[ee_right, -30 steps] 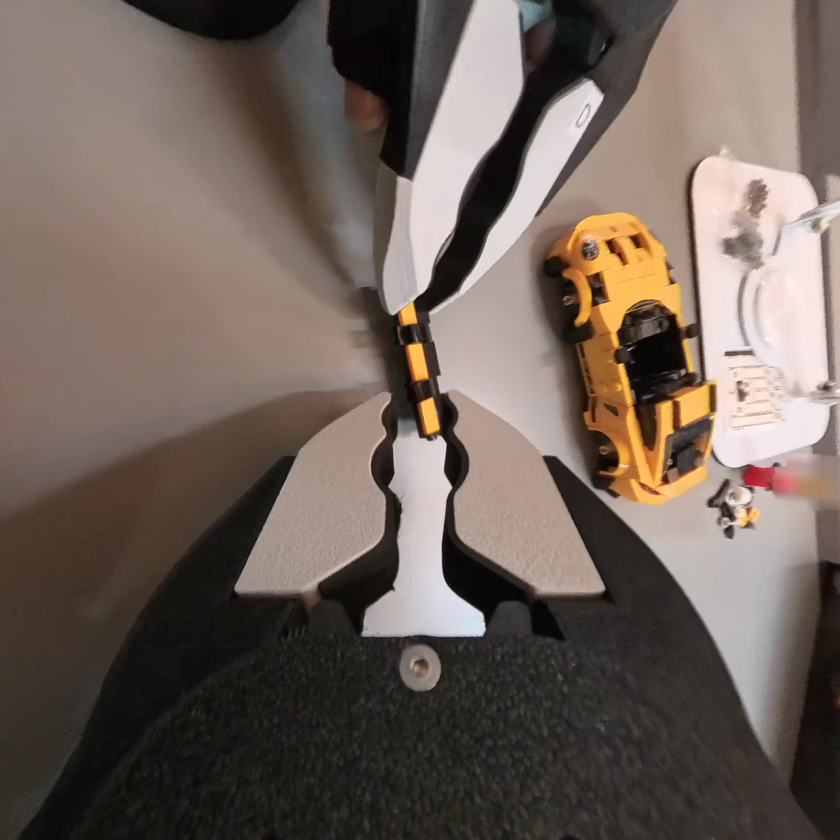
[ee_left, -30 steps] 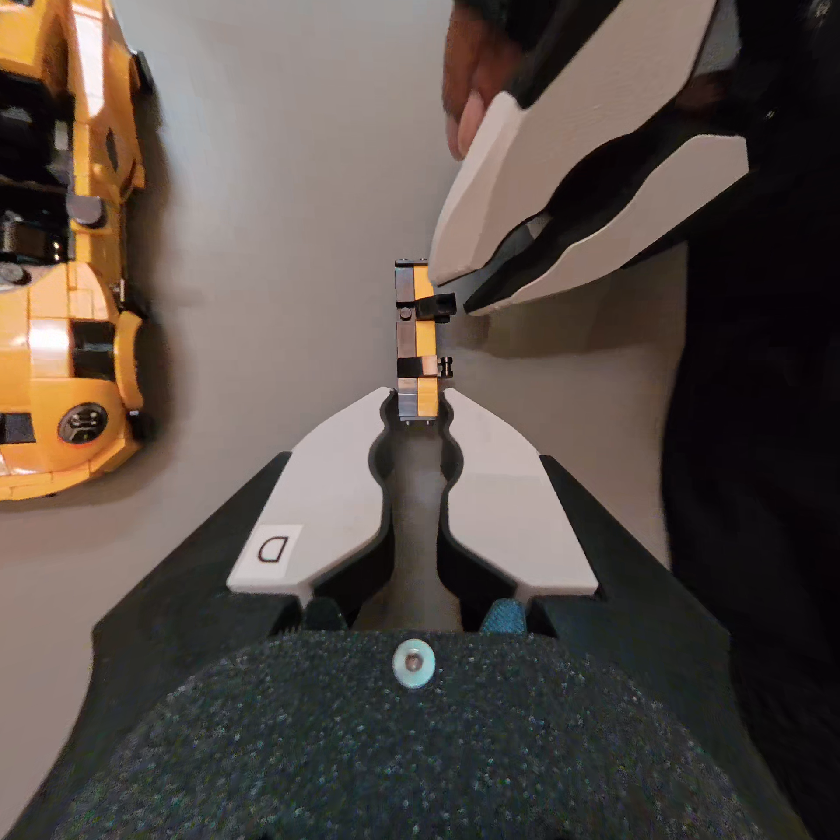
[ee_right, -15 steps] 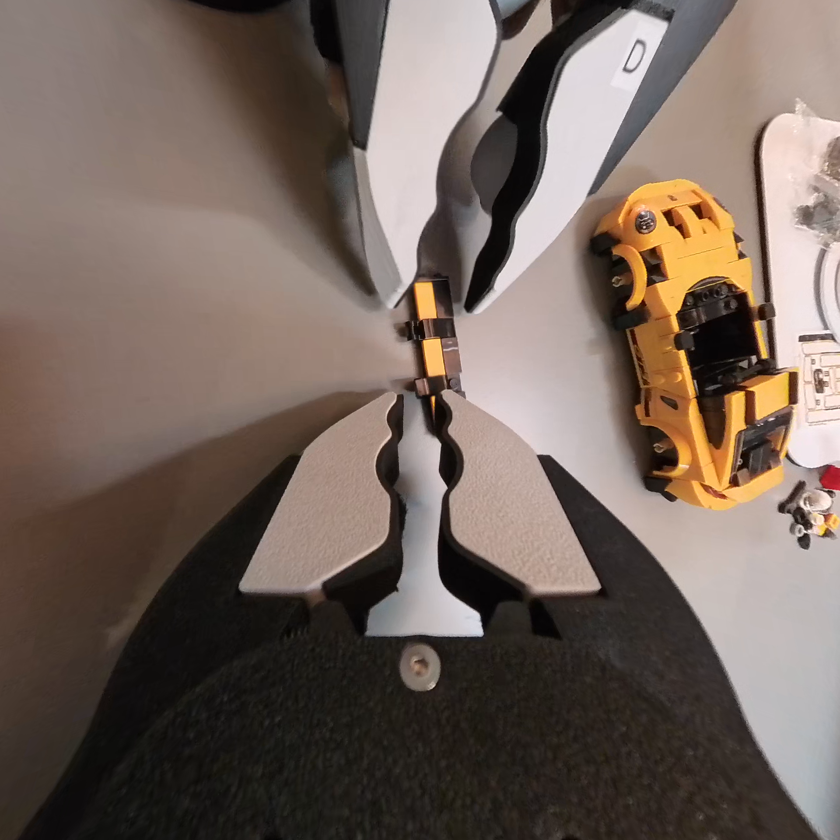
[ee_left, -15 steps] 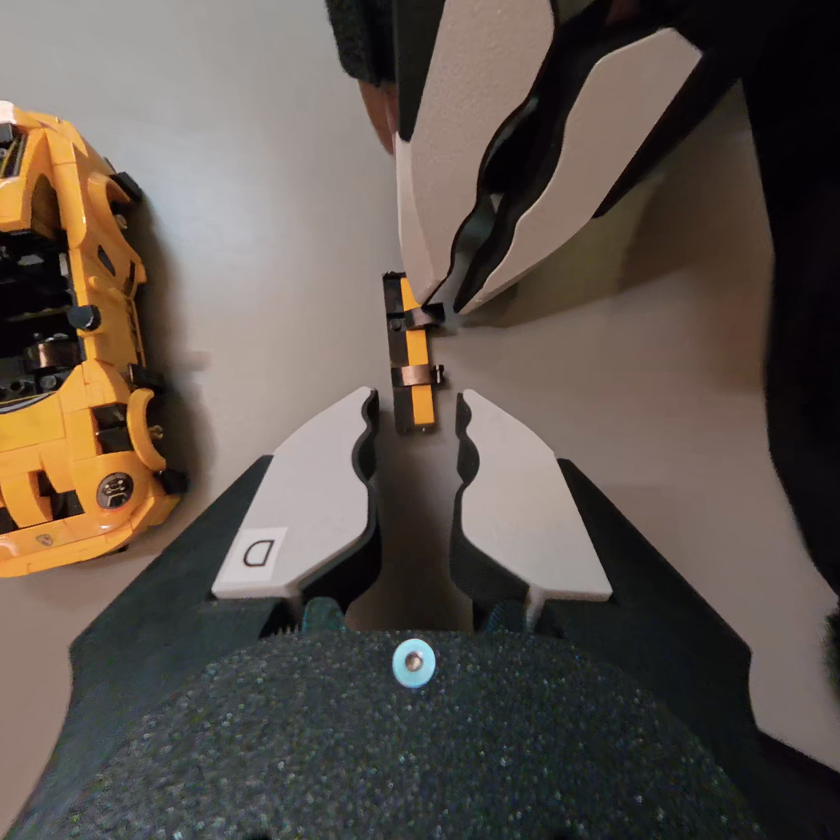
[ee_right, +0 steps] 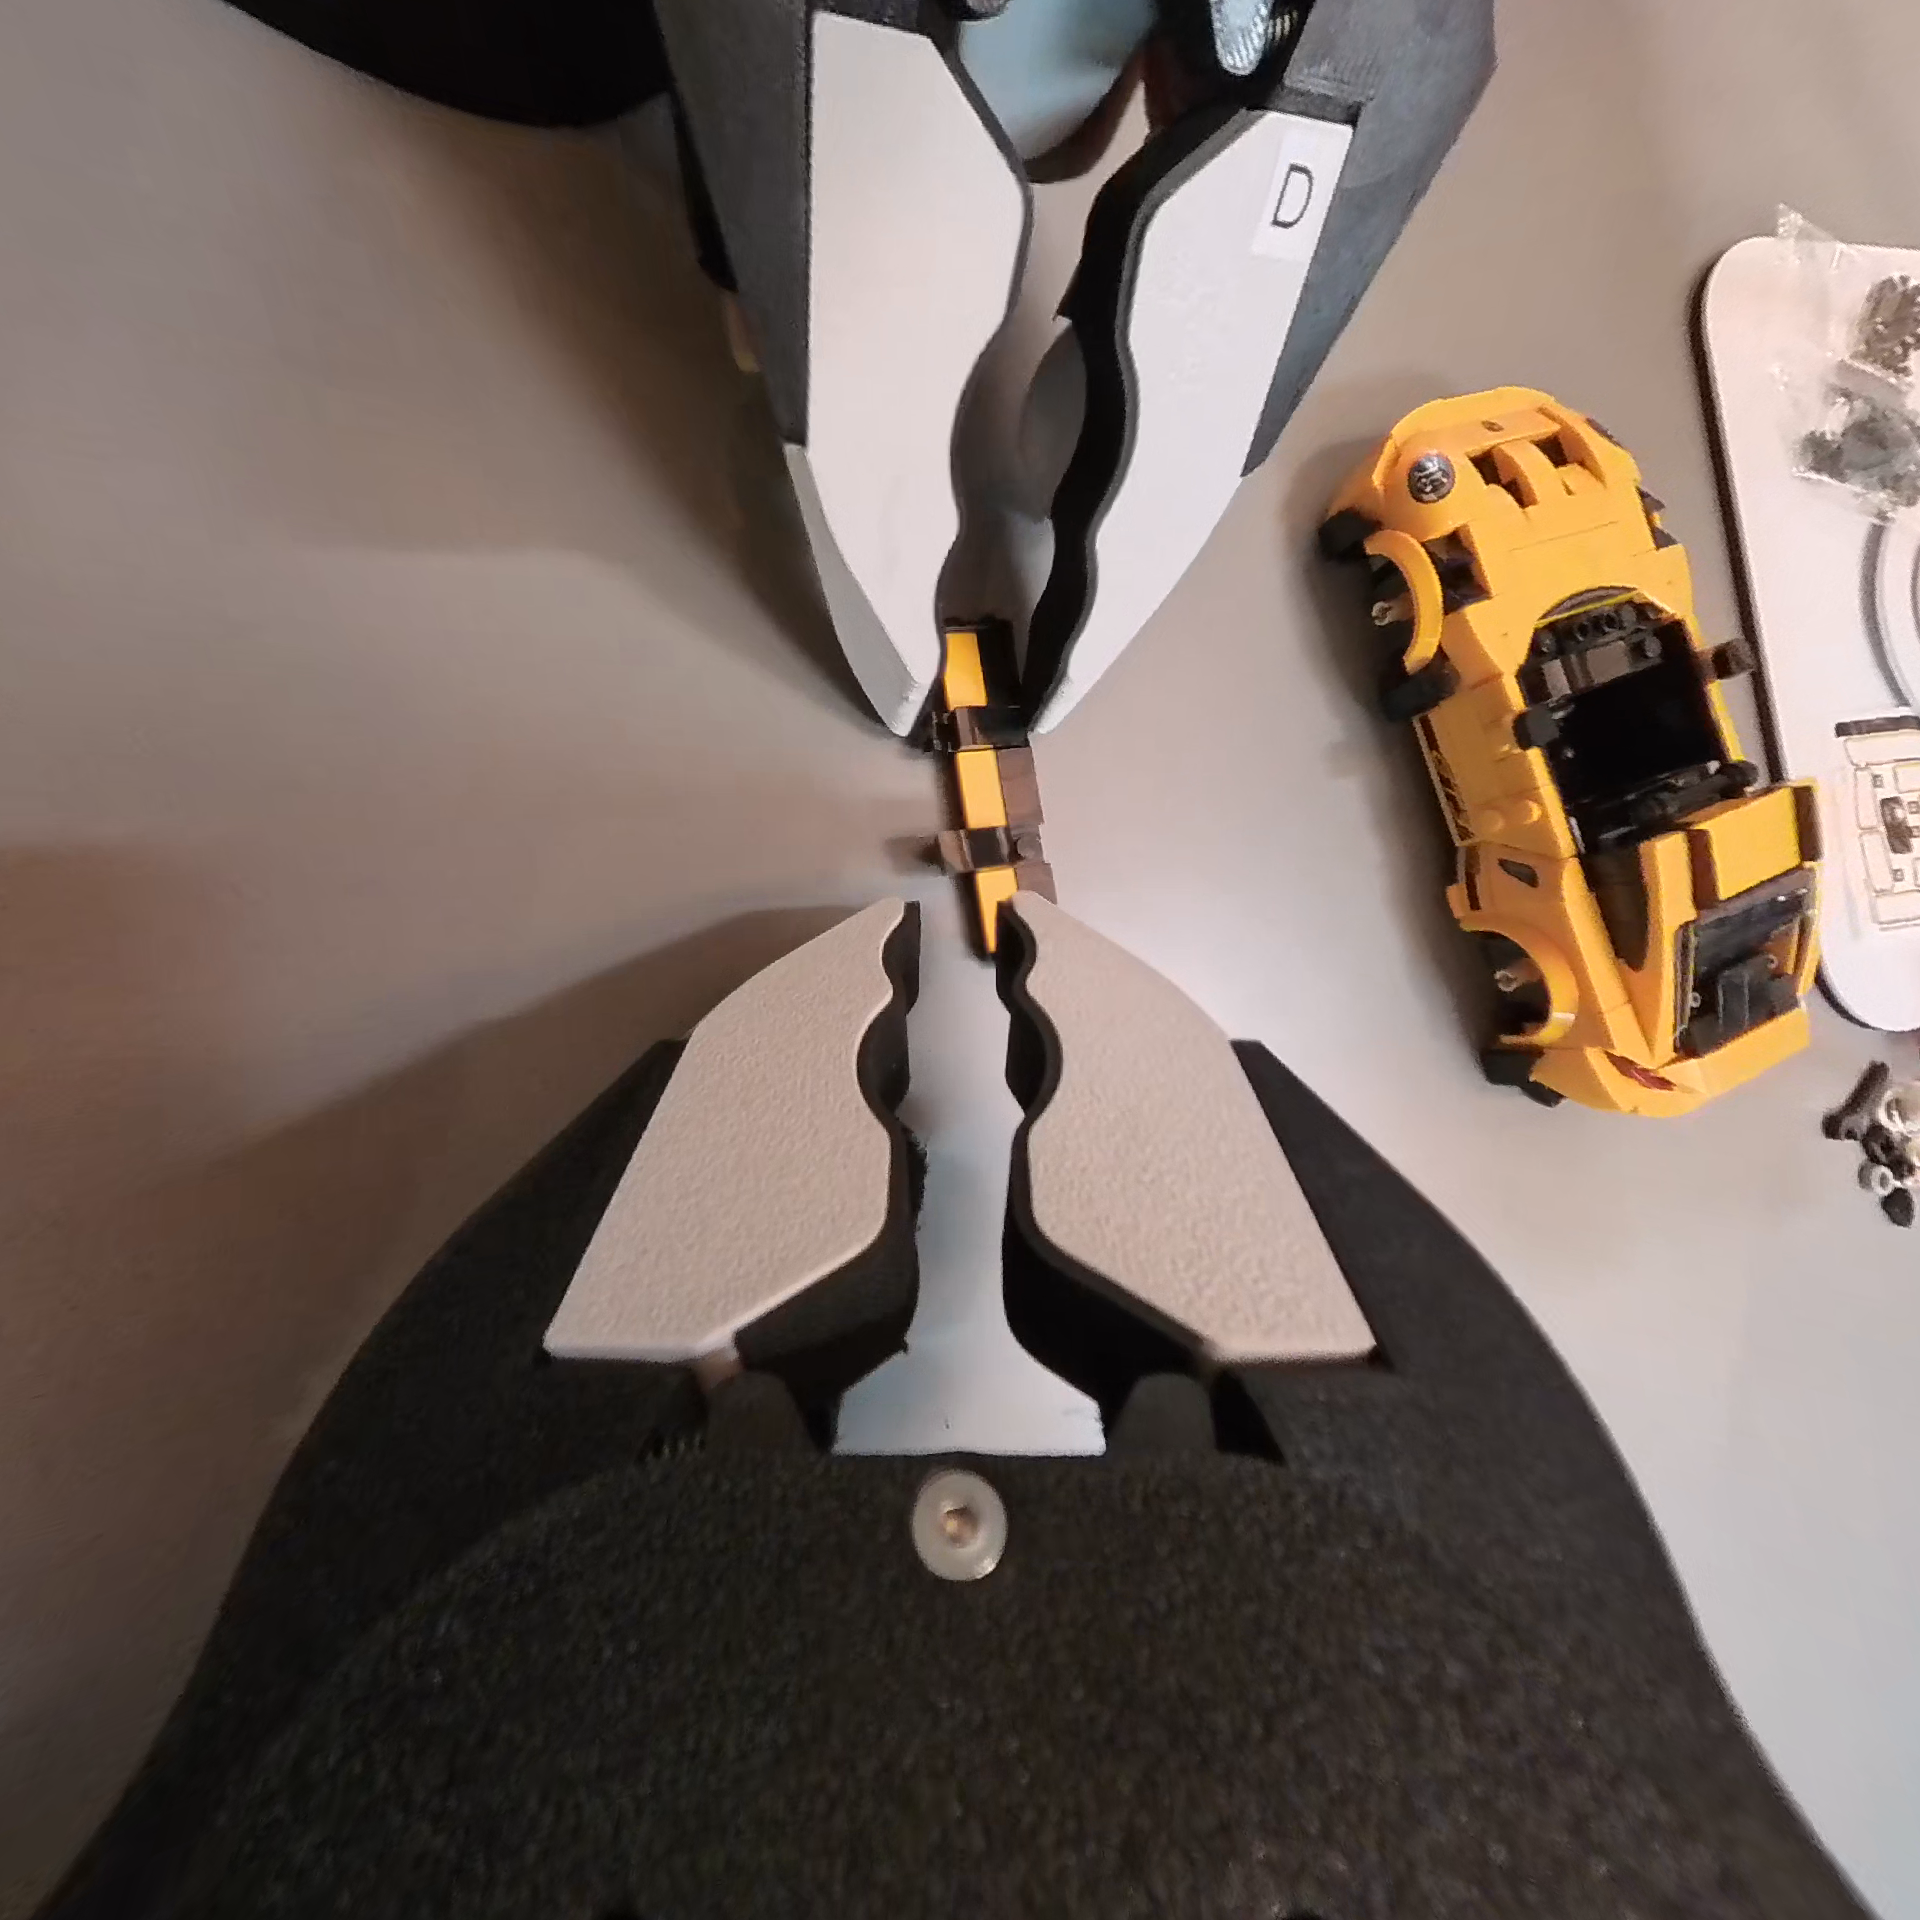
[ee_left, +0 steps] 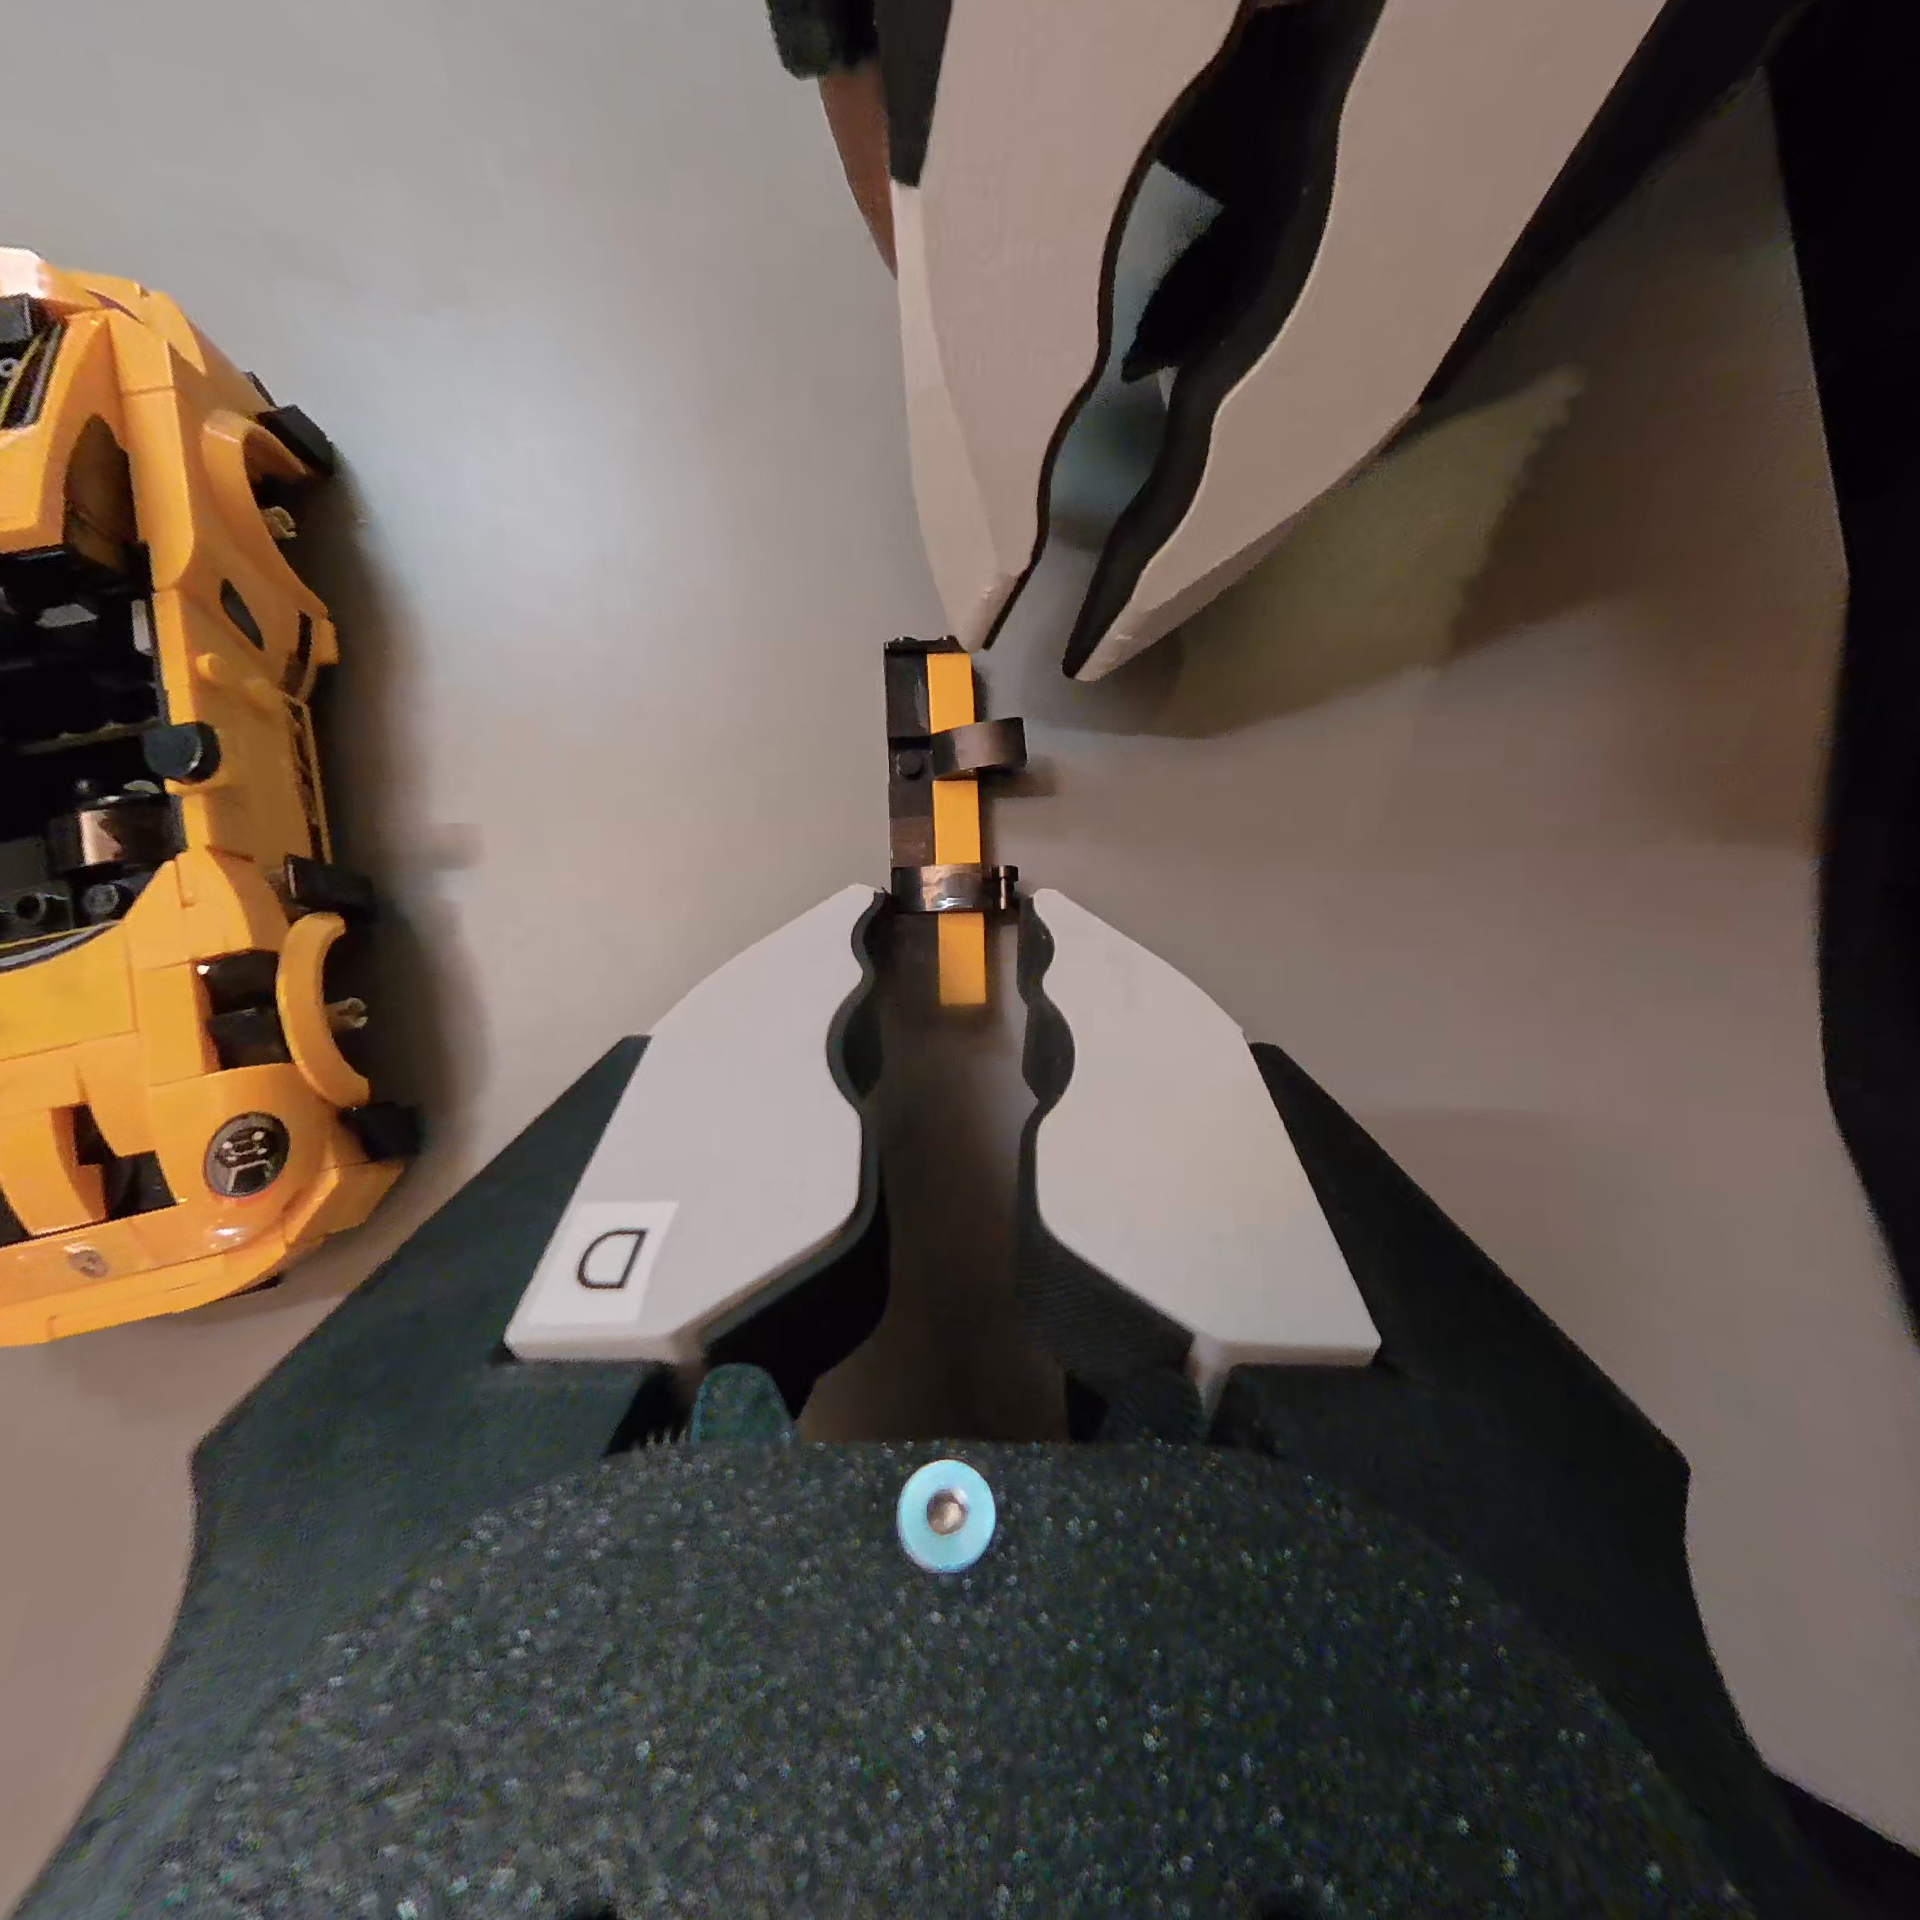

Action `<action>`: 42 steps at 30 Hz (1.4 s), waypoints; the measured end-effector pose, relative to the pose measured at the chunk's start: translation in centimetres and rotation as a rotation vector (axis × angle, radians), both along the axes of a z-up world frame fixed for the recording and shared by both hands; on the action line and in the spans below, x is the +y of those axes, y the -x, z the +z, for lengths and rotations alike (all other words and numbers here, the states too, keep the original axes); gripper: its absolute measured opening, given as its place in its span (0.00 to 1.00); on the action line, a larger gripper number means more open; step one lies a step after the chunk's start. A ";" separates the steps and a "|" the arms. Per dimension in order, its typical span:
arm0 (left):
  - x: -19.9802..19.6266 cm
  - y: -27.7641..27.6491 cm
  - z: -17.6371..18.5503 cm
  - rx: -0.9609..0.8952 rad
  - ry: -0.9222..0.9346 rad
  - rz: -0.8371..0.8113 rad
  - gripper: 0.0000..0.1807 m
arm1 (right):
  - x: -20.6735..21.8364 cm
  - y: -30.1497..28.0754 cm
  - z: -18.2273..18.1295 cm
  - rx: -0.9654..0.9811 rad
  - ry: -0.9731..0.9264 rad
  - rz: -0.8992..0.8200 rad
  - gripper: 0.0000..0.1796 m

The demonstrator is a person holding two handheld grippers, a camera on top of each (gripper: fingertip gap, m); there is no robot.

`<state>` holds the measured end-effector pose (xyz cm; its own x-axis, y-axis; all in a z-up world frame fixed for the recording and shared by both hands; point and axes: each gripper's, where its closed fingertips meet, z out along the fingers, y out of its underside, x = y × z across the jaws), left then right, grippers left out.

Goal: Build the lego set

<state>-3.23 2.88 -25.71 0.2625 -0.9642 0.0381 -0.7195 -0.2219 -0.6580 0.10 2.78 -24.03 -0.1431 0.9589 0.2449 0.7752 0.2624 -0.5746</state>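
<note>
Here's the black-and-yellow strip (ee_left: 940,790), a slim run of bricks with two dark clips across it, well apart from the yellow car (ee_left: 156,810) and level with its middle. The left gripper (ee_left: 948,904) has its jaws drawn in close around the strip's near end, right at the lower clip, but I cannot tell whether they truly bite. Over on the strip's far end, the right gripper (ee_right: 961,914) stands spread: one finger brushes the strip, the other leaves a clear gap.

Now the danger, as I read it. If the left jaws are only cradling, the strip could sag or drop onto the grey table (ee_left: 623,416). If the right jaws close off-centre, with one finger already touching, they could twist the strip, pop a clip off or split the bricks. And the car still shows an open black cavity, so there's building left to do.

Containers: on the far side of the car from the strip, a white tray (ee_right: 1745,520) holds a clear bag (ee_right: 1860,395) of small dark parts and a printed sheet (ee_right: 1881,831). Just beside the car's near end, a few loose pieces (ee_right: 1881,1148) lie off the tray
</note>
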 end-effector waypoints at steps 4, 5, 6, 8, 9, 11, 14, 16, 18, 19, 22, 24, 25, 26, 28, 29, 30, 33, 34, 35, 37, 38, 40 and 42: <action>-0.1 0.0 0.0 0.003 -0.007 -0.009 0.13 | 0.0 0.2 -0.3 -0.019 -0.003 0.014 0.07; -0.1 0.0 0.0 0.004 -0.006 -0.009 0.13 | 0.0 0.3 -0.3 -0.020 0.002 0.017 0.07; -0.2 0.0 0.0 0.005 -0.006 -0.010 0.13 | -0.1 0.5 -0.3 -0.019 0.006 0.020 0.07; -0.2 0.0 0.0 0.007 -0.006 -0.008 0.13 | -0.2 0.8 -0.4 -0.022 0.010 0.030 0.07; -0.2 0.0 0.0 0.007 -0.003 -0.004 0.13 | -0.3 0.9 -0.5 -0.027 0.007 0.035 0.07; -0.2 0.0 0.0 0.008 0.000 0.001 0.13 | -0.2 1.0 -0.8 -0.042 -0.009 0.041 0.06; -0.3 0.0 0.0 0.012 0.000 0.003 0.13 | -0.3 1.1 -0.8 -0.048 -0.019 0.050 0.04; -0.3 0.0 0.0 0.013 0.000 0.002 0.13 | -0.3 1.0 -0.8 -0.050 -0.022 0.058 0.04; -0.3 0.0 0.0 0.016 -0.006 0.001 0.13 | -0.4 1.0 -0.7 -0.050 0.005 0.048 0.03; -0.3 0.0 0.0 0.017 -0.010 0.001 0.13 | -0.4 1.0 -0.7 -0.047 0.030 0.041 0.02; -0.1 0.0 0.0 0.022 -0.017 0.006 0.13 | -0.3 1.0 -0.6 -0.044 0.058 0.019 0.00; -0.1 0.1 0.0 0.024 -0.014 0.009 0.13 | -0.2 1.0 -0.7 -0.046 0.016 0.032 0.00; -0.1 0.1 0.0 0.024 -0.010 0.011 0.13 | -0.2 1.0 -0.7 -0.046 -0.008 0.039 0.00; -0.1 0.1 0.0 0.022 -0.005 0.014 0.13 | -0.2 1.0 -0.7 -0.045 -0.039 0.048 0.00; -0.2 0.1 0.0 0.019 0.003 0.017 0.13 | 0.0 1.0 -0.6 -0.045 -0.129 0.077 0.04; -0.2 0.1 0.0 0.018 0.007 0.019 0.13 | 0.1 1.0 -0.7 -0.054 -0.174 0.092 0.05; -0.2 0.0 0.0 0.015 0.015 0.021 0.13 | 0.2 1.0 -0.8 -0.065 -0.212 0.106 0.06; -0.3 0.0 0.0 0.013 0.032 0.026 0.13 | 0.1 1.3 -1.0 -0.069 -0.275 0.137 0.05; -0.3 0.0 0.0 0.016 0.033 0.027 0.13 | 0.1 1.3 -1.0 -0.069 -0.279 0.140 0.05; -0.3 0.0 0.0 0.016 0.031 0.027 0.13 | 0.1 1.3 -1.0 -0.069 -0.274 0.141 0.04; -0.3 0.0 0.0 0.020 0.025 0.024 0.13 | 0.1 1.2 -1.0 -0.073 -0.245 0.136 0.04; -0.3 0.0 0.0 0.023 0.023 0.023 0.13 | 0.1 1.2 -1.0 -0.074 -0.228 0.133 0.04; -0.3 0.0 0.0 0.027 0.017 0.020 0.13 | 0.1 1.2 -0.9 -0.070 -0.184 0.128 0.04; -0.4 0.0 0.0 0.027 0.018 0.017 0.13 | 0.0 1.2 -0.9 -0.062 -0.125 0.121 0.04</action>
